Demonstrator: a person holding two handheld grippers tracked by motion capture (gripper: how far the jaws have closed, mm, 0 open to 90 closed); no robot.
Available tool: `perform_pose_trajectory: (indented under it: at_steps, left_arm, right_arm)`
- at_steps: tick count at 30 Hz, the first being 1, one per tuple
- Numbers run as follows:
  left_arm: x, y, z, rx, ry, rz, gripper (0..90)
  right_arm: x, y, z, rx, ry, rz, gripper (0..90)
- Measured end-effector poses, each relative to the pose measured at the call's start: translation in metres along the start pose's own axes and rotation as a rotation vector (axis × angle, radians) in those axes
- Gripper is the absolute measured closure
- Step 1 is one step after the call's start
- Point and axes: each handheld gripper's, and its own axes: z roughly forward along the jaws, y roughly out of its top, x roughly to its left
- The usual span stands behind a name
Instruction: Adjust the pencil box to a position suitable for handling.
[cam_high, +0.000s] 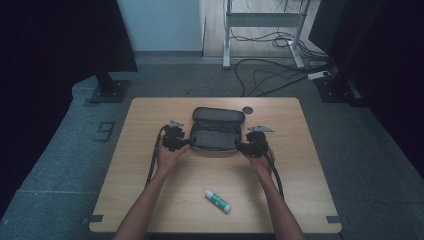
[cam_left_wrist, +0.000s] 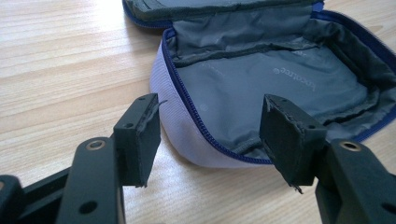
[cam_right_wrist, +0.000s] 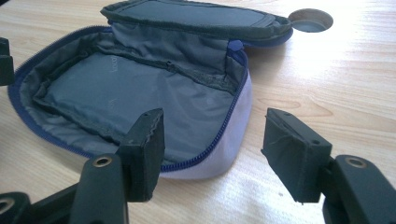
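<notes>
Here the step in hand appears to be the approach to the open pouch on the desk. The left tool and right tool stand with jaws apart, each straddling a near corner rim, one at either end, pads not pressing. Next move likely calls for clamping both rims. Beyond, the lid lies flipped back.
</notes>
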Motion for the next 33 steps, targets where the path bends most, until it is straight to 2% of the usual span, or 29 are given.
perform_pose_trajectory:
  at_steps: [6, 13, 18, 24, 27, 33]
  left_arm:
    - [0.005, -0.003, 0.011, 0.013, 0.018, -0.023, 39.3]
    - [0.008, -0.007, 0.021, 0.038, 0.021, -0.037, 40.4]
    - [0.012, -0.009, 0.025, 0.044, 0.018, -0.044, 43.0]
    - [0.013, -0.010, 0.027, 0.049, 0.018, -0.043, 52.9]
    - [0.012, -0.012, 0.029, 0.050, -0.001, -0.048, 60.4]
    - [0.011, -0.012, 0.029, 0.052, 0.015, -0.043, 66.1]
  right_arm:
    - [0.003, 0.003, 0.014, 0.012, -0.012, -0.009, 40.9]
    - [-0.002, -0.005, 0.030, 0.060, -0.029, 0.006, 45.3]
    - [-0.003, -0.009, 0.038, 0.088, -0.007, 0.022, 49.9]
    - [0.000, -0.011, 0.041, 0.093, -0.022, 0.011, 54.7]
    - [0.001, -0.012, 0.041, 0.100, -0.030, -0.002, 57.4]
    - [0.002, -0.012, 0.041, 0.108, -0.056, -0.021, 65.6]
